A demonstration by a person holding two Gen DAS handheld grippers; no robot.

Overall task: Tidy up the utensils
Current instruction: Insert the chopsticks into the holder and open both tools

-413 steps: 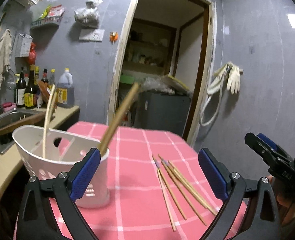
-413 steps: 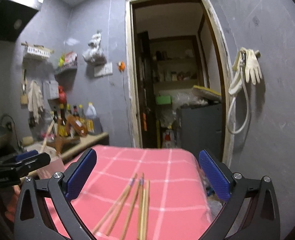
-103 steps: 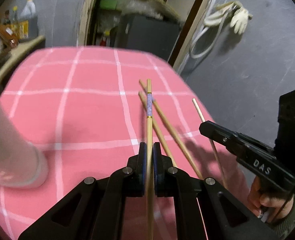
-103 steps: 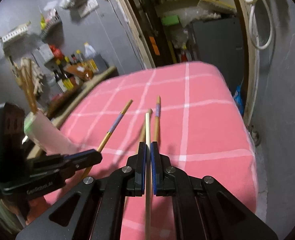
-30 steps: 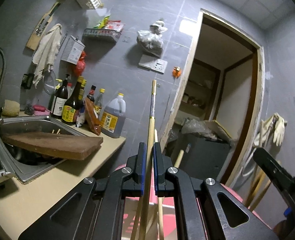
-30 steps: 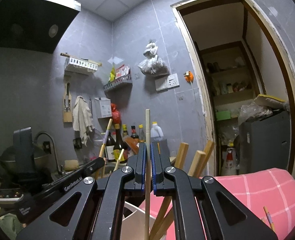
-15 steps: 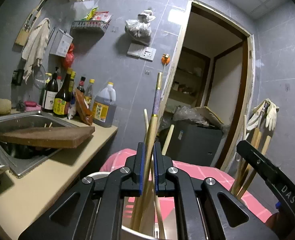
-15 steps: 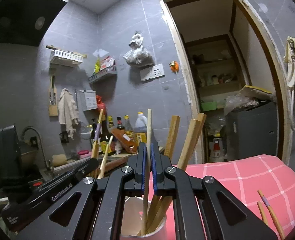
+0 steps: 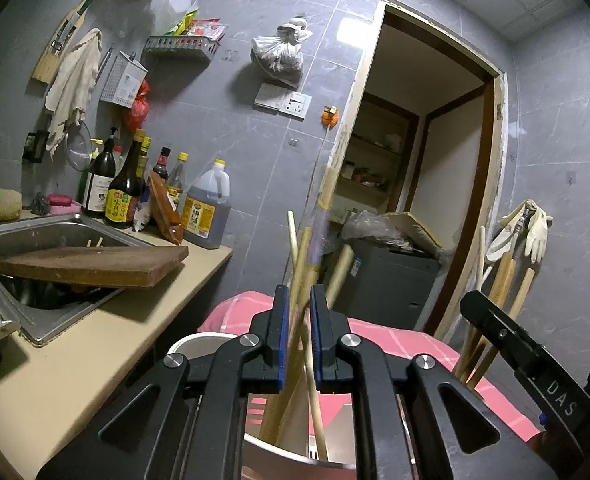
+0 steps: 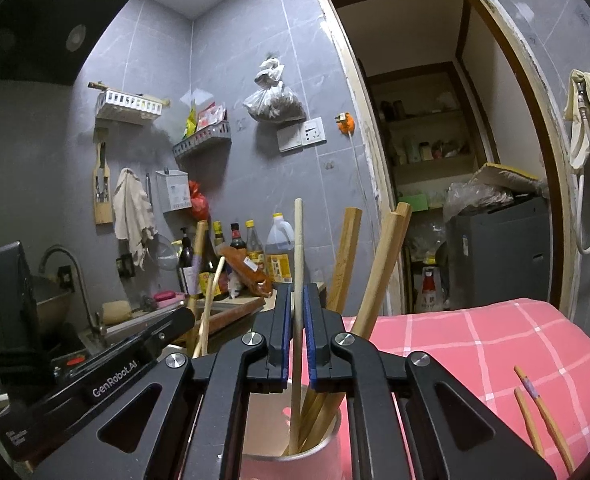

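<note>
From the left wrist view, my left hand-held gripper point(image 9: 298, 332) sat right over the white utensil holder point(image 9: 193, 342), its pads parted a little with a slim gap on each side of the purple-banded chopstick point(image 9: 320, 224). The stick was blurred and leaning, lower end already inside the holder among the other chopsticks, so I judged it was being released rather than gripped. The holder stood on the pink checked tablecloth point(image 9: 407, 340), near the desk point(image 9: 95, 344) with the sink. The right hand-held gripper point(image 9: 535, 368) showed side-on at the right edge.

From the right wrist view, the right hand-held gripper point(image 10: 297, 334) hung over the same utensil holder point(image 10: 329, 436), pads narrowly apart around a pale chopstick point(image 10: 298, 240) that stood nearly upright with its tip at the holder's bottom. I could see daylight on both sides of it, so I took it as let go. Two more chopsticks point(image 10: 543, 412) lay on the tablecloth point(image 10: 475, 344) at the lower right, not yet collected.

To finish this step well, I reckoned each gripper should open a touch wider and lift straight up along the stick, so the pads would not drag it back out or tip the holder, and the two tools should keep clear of each other.
</note>
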